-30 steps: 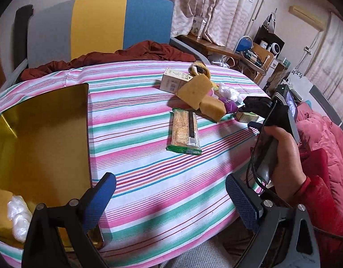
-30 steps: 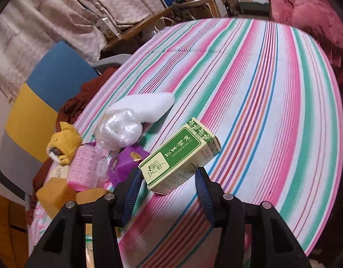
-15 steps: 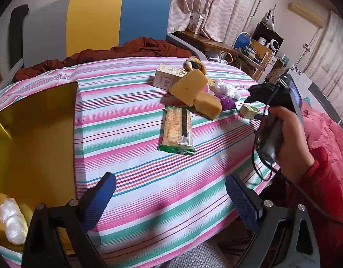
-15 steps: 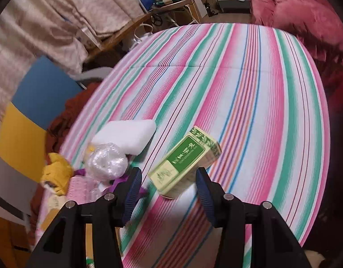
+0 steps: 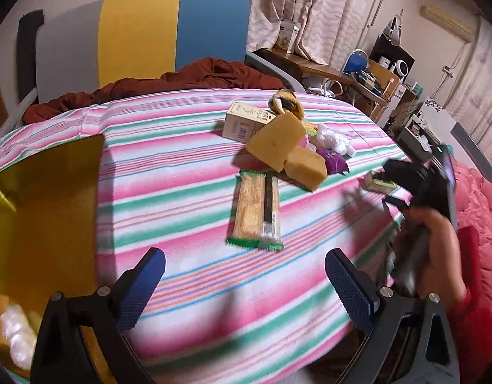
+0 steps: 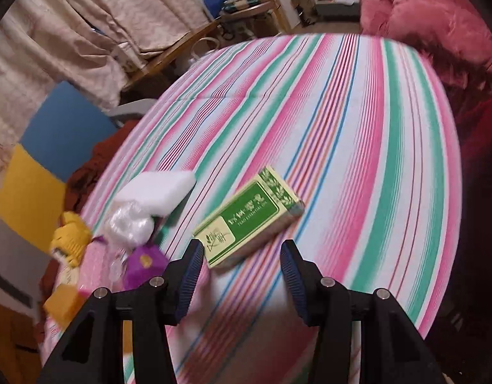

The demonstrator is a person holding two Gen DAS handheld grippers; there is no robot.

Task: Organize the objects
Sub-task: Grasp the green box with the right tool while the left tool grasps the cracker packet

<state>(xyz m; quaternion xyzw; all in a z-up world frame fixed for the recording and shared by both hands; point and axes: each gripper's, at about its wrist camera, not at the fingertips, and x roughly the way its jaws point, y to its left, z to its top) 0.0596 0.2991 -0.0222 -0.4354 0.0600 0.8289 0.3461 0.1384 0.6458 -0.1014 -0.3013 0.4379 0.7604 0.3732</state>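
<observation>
My right gripper (image 6: 242,256) is open just behind a green and yellow box (image 6: 249,217) lying on the striped tablecloth; the box's near end sits between the fingertips, untouched. In the left wrist view that box (image 5: 382,183) lies by the right gripper's black body (image 5: 418,185). My left gripper (image 5: 246,275) is open and empty, low over the cloth in front of a cracker packet (image 5: 258,211). A gold tray (image 5: 44,211) at the left holds a white plastic wad (image 5: 17,339).
A pile sits mid-table: two yellow sponges (image 5: 278,144), a cream box (image 5: 244,121), a purple pouch (image 5: 335,162), a clear plastic wad (image 6: 129,224), a white foam block (image 6: 159,188), a yellow plush (image 6: 69,236). A chair (image 5: 140,32) with brown cloth stands behind.
The right gripper has drawn back and its jaws have opened wider; the green box now lies flat on the cloth. The left gripper has moved forward toward the cracker packet.
</observation>
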